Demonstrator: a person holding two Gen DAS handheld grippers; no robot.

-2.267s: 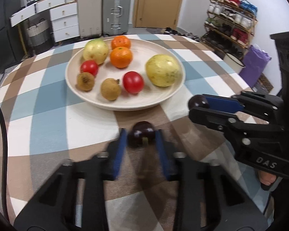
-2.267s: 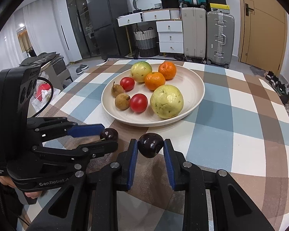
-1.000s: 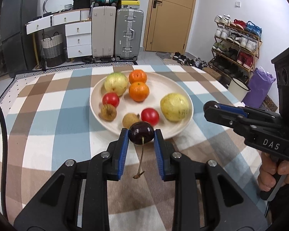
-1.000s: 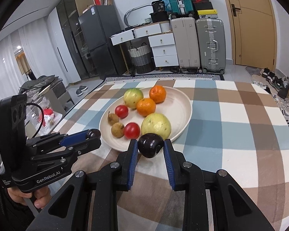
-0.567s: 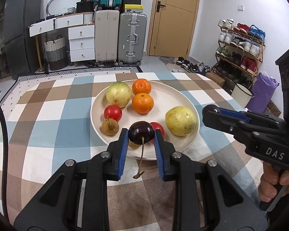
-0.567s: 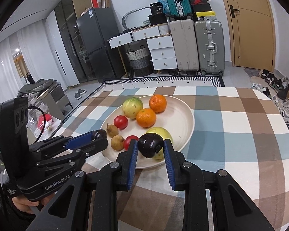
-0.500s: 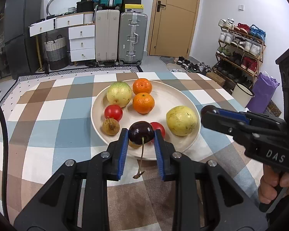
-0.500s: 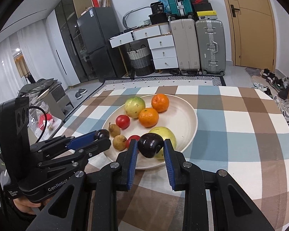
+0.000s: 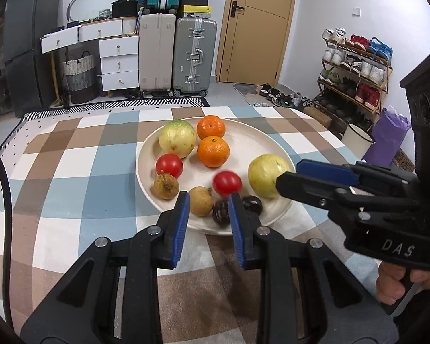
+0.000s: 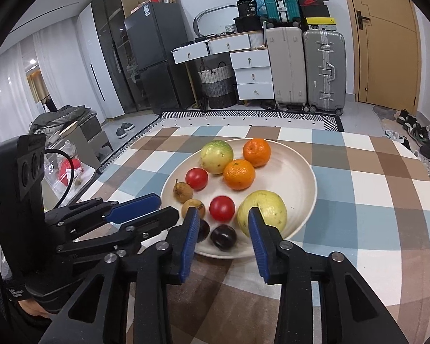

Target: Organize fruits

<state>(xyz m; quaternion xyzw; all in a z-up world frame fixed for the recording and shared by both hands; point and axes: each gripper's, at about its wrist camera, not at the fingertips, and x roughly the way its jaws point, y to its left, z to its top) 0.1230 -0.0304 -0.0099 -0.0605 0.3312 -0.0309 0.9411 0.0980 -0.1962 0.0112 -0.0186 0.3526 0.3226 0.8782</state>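
Observation:
A cream plate (image 9: pixel 255 143) (image 10: pixel 295 177) on the checked tablecloth holds two oranges, two red tomatoes, two yellow-green guavas and two small brown fruits. Two dark cherries lie at its near rim: one (image 9: pixel 220 208) (image 10: pixel 202 230) on the left, one (image 9: pixel 252 205) (image 10: pixel 223 236) on the right. My left gripper (image 9: pixel 209 204) is open and empty above the near rim, over the left cherry. My right gripper (image 10: pixel 223 223) is open and empty, over the right cherry. Each gripper shows in the other's view, the right (image 9: pixel 315 176) and the left (image 10: pixel 146 206).
The checked table (image 9: pixel 71 172) stretches around the plate. Beyond it stand suitcases (image 9: pixel 195 57), white drawers (image 9: pixel 117 63), a basket (image 10: pixel 218 86), a fridge (image 10: pixel 154 57), a door (image 9: pixel 258 25) and a shoe rack (image 9: pixel 355 68).
Both grippers were shut on dark cherries and carried them from the table to the plate. Both have opened and the two cherries now lie on the plate's near rim.

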